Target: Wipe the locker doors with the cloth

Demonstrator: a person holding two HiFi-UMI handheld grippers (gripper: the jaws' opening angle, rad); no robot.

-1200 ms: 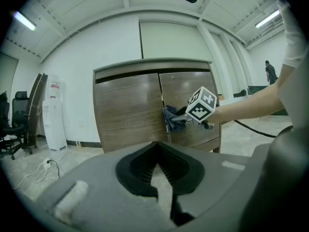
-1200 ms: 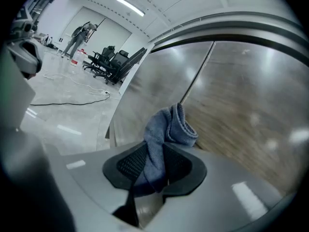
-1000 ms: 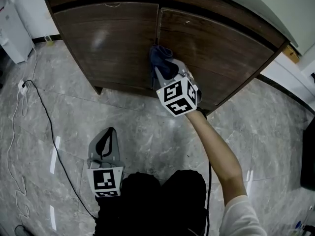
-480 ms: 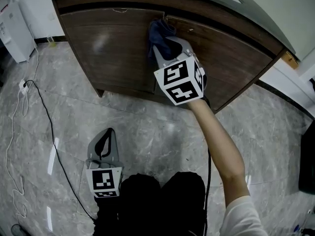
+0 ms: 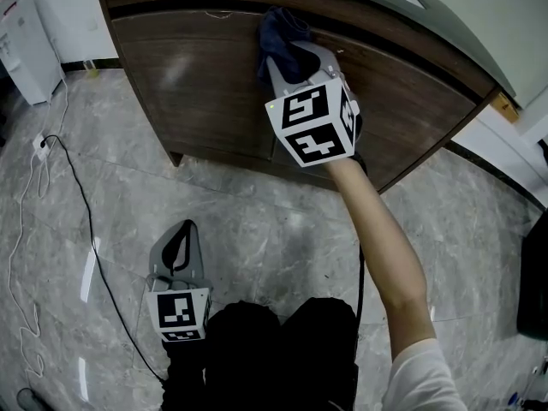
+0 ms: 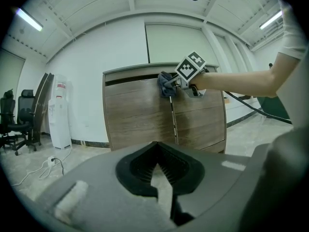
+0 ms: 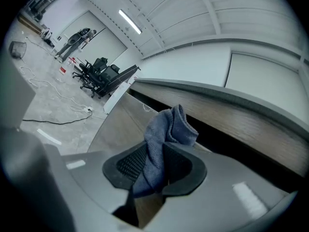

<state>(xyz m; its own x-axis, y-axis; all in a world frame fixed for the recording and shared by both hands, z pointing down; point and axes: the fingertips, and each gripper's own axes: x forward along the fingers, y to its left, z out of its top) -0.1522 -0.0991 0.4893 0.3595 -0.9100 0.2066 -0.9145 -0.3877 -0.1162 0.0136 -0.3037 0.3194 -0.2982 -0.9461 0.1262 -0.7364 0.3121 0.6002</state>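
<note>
The brown wooden locker has a left door [image 5: 197, 84] and a right door [image 5: 419, 92]. My right gripper [image 5: 284, 54] is shut on a dark blue cloth [image 5: 278, 31] and presses it against the top of the seam between the two doors, just under the grey top. In the right gripper view the cloth [image 7: 166, 129] is bunched between the black pads and sticks out past them. My left gripper [image 5: 177, 251] hangs low over the floor, away from the locker, shut with nothing in it. The left gripper view shows the cloth [image 6: 166, 83] at the top of the seam.
A white appliance [image 5: 21, 41] stands left of the locker. A black cable [image 5: 77, 195] and a white plug block [image 5: 40, 148] lie on the marble floor. The person's dark knees [image 5: 282, 349] are below. Office chairs [image 6: 19, 122] stand far left.
My right gripper has slid the cloth up the seam, from about mid-height of the doors to their top edge. The left gripper has stayed in place.
</note>
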